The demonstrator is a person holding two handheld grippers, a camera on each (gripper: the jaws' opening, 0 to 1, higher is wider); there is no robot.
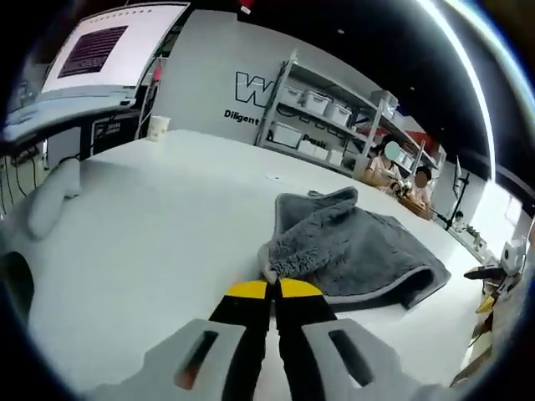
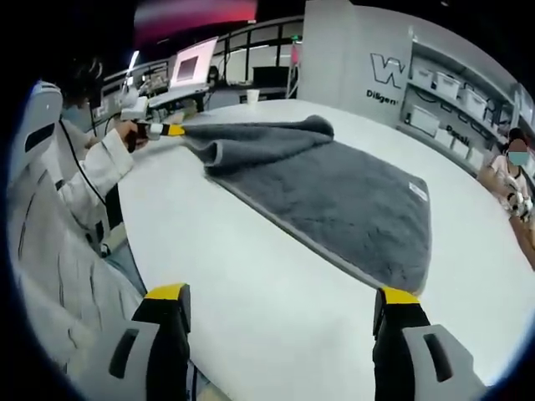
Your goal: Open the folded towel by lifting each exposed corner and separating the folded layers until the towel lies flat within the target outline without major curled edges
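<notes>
Your left gripper (image 1: 272,288) had its yellow-tipped jaws pinched together on a corner of the grey towel (image 1: 355,251), with the bunched pile squeezed just past the tips. The towel (image 2: 334,188) lay on the white table (image 2: 251,284), mostly flat, with its far left corner pulled up and a layer curled back on itself along the far edge; a small white label (image 2: 418,190) sat near its right edge. In the right gripper view you could see the left gripper (image 2: 171,129) held out from your white sleeve (image 2: 92,171) at the table's left side, gripping that lifted corner. Your right gripper (image 2: 280,301) hung over bare table near the towel's near edge, jaws spread wide and touching nothing. Around the work, a paper cup (image 1: 158,127) stood at the far side of the table, a monitor (image 1: 113,46) glowed beyond it on the left, and metal shelving (image 1: 334,117) with white bins lined the far wall. Seated people (image 1: 401,175) worked to the right, well apart from the towel.
</notes>
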